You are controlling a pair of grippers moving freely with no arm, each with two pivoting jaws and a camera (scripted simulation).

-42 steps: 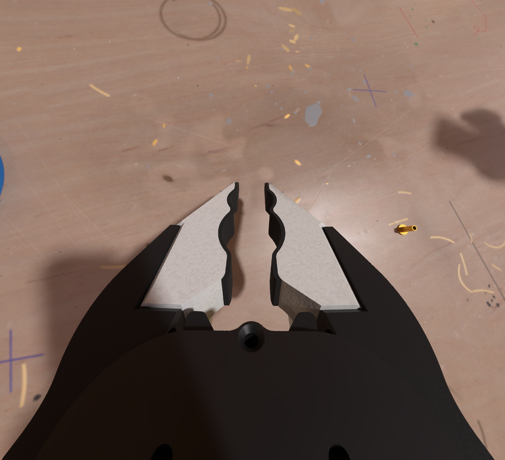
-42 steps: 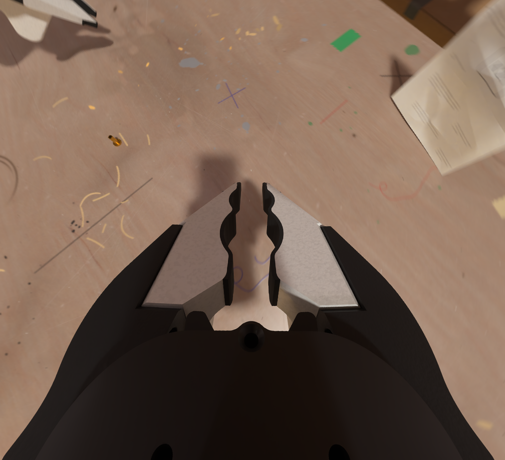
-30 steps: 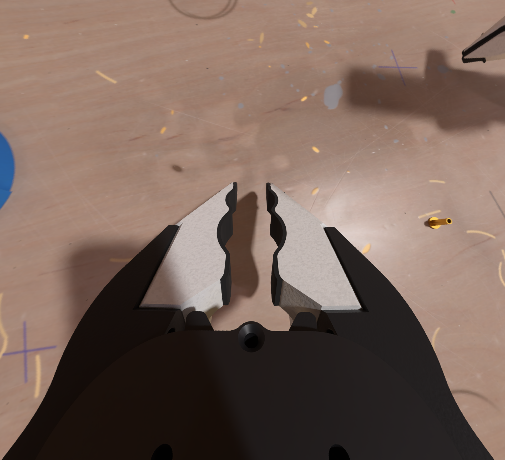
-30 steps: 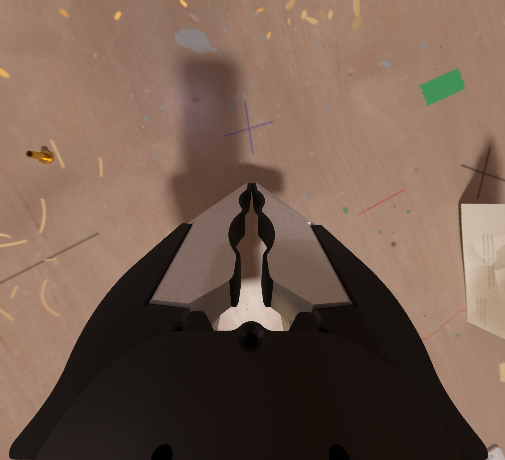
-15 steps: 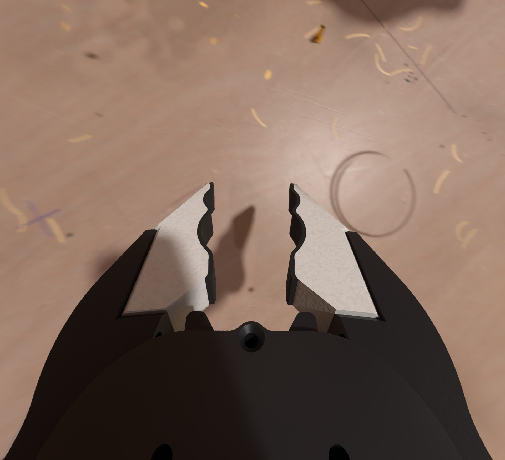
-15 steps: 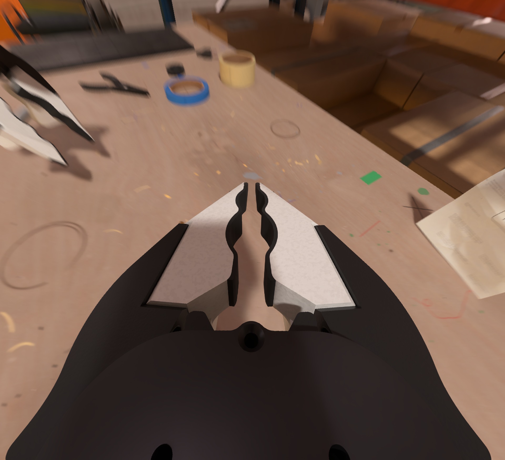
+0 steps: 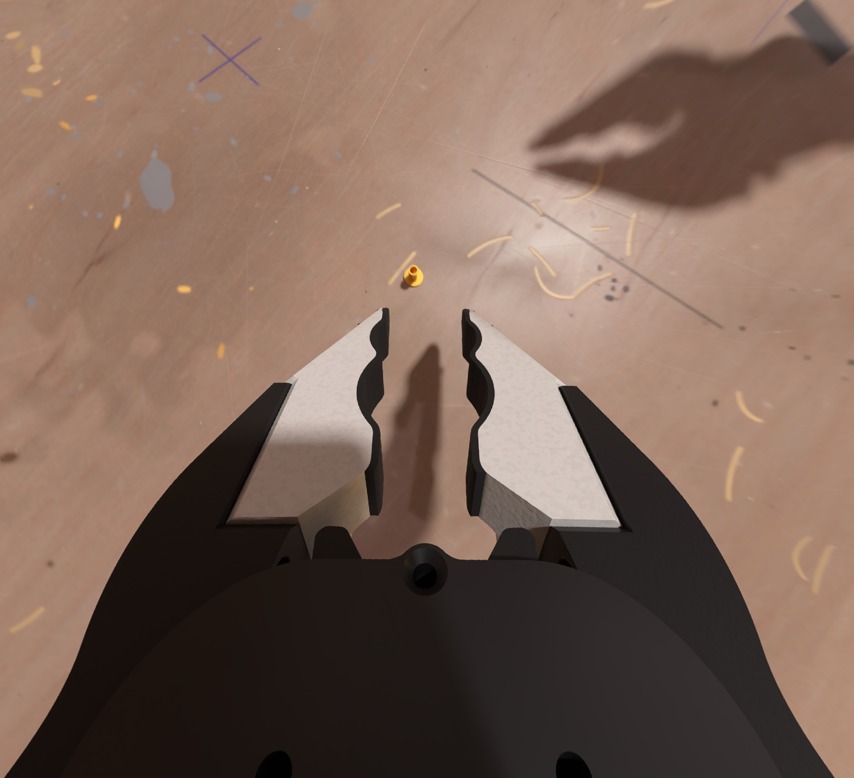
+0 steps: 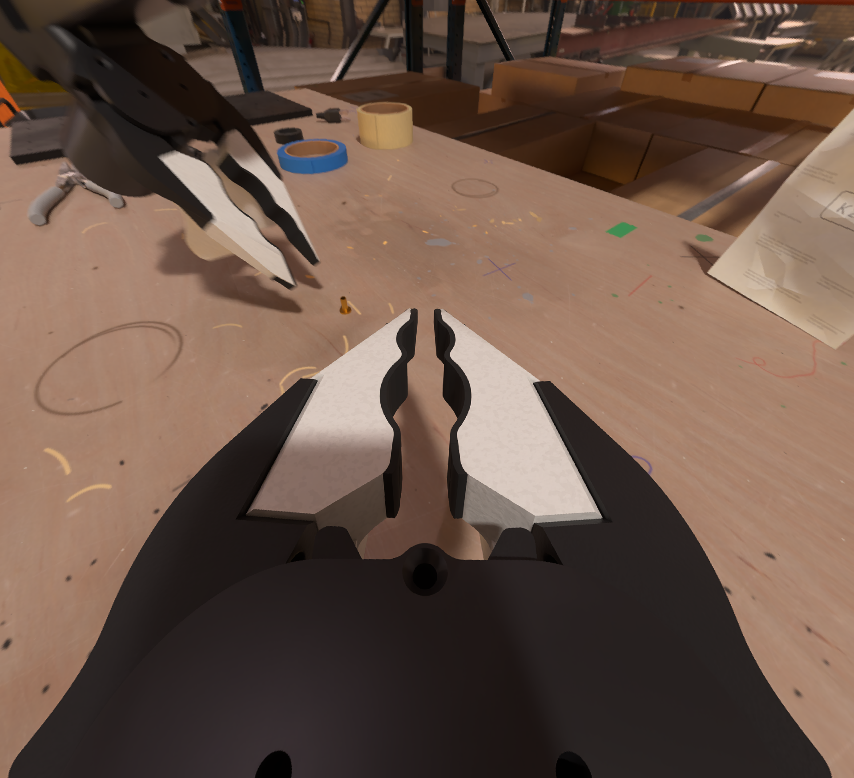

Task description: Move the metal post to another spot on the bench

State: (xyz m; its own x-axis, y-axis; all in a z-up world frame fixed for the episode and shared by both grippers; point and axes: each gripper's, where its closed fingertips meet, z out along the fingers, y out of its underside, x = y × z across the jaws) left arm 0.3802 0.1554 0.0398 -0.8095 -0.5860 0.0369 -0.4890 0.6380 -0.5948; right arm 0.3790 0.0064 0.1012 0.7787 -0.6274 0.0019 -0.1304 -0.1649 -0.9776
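Observation:
The metal post is a small brass-coloured peg standing upright on the wooden bench. In the left wrist view it sits just ahead of my fingertips, slightly left of the gap. My left gripper is open and empty, looking down on it. In the right wrist view the post stands left of and just beyond my right gripper, whose jaws are a narrow gap apart and empty. The left gripper hangs above and left of the post there, tips pointing down at it.
A blue tape roll, a yellow tape roll and small black parts lie at the bench's far end. Grey pliers lie far left. A paper sheet lies right. Cardboard boxes stand beyond the right bench edge.
My left gripper has swung over so the post now sits just ahead of its tips, and its jaws are slightly narrower. The right gripper has opened a little wider; the left gripper is much closer in its view.

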